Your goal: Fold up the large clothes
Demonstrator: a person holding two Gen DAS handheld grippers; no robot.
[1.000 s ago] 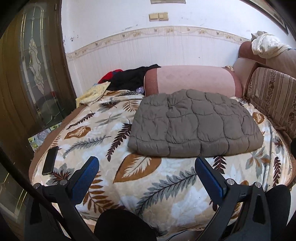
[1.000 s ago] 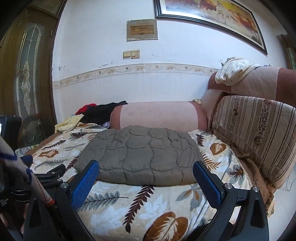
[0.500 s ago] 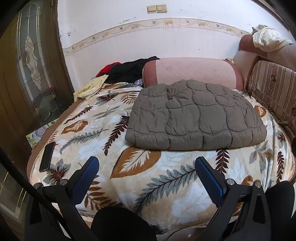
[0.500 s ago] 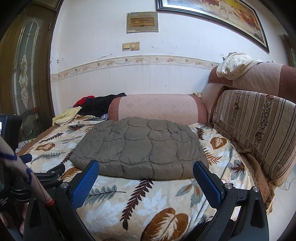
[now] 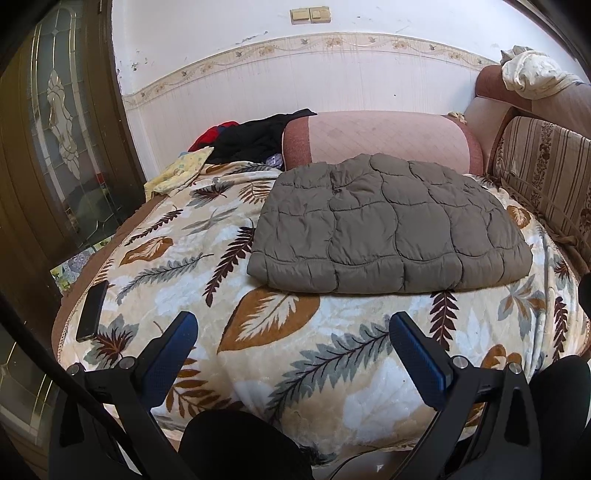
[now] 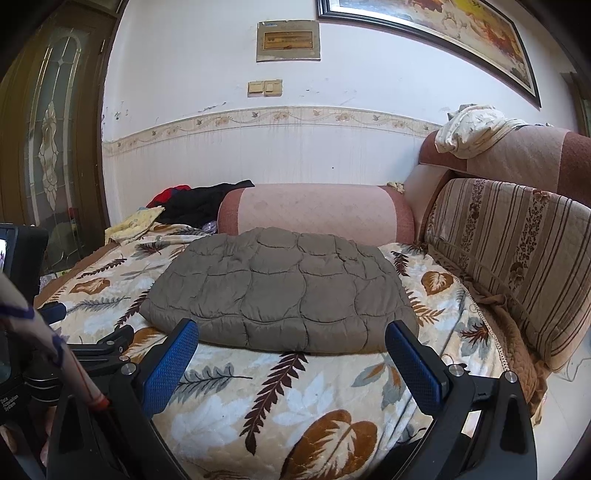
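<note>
While jaws gape, folded jacket (image 5: 388, 225) beyond

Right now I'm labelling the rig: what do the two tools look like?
Both match. The left tool and right tool have black angular frames, silver screw heads and textured blue pads. A thin black cable crosses the left view.

A white wall (image 6: 207, 110) with a floral border strip carries a framed painting (image 6: 443, 22) and switches (image 6: 265, 88). A leaded-glass wooden door (image 5: 55, 147) stands left; a striped sofa back (image 6: 517, 251) lines the right edge.
</note>
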